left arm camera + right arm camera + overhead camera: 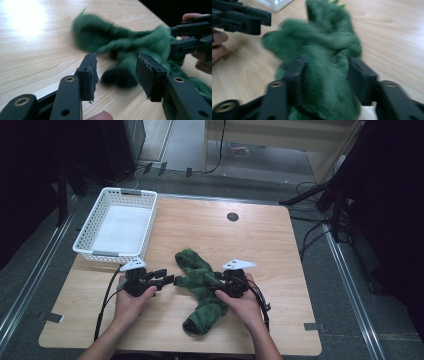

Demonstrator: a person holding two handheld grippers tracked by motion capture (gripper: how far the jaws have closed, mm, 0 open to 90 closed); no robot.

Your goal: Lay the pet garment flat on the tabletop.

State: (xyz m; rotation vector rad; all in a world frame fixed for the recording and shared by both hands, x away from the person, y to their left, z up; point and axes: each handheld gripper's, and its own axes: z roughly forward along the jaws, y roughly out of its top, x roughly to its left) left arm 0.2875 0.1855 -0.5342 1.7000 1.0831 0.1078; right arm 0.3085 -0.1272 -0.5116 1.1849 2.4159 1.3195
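A fuzzy green sock-like cloth (200, 280) lies crumpled across the front middle of the wooden table (260, 245), one end trailing toward the near edge. My right gripper (215, 282) sits over its middle. In the right gripper view the jaws of that gripper (325, 70) press in on the green cloth (324, 50) from both sides. My left gripper (167, 280) is just left of the cloth, open, with its tips close to the cloth's left end. In the left gripper view the gap of the left gripper (116, 70) holds nothing and the cloth (130, 45) lies just beyond.
A white slatted basket (130, 193) stands at the table's back left corner, its floor bare. A black round grommet (232, 216) sits in the tabletop near the far edge. Cables trail from both grippers toward the near edge.
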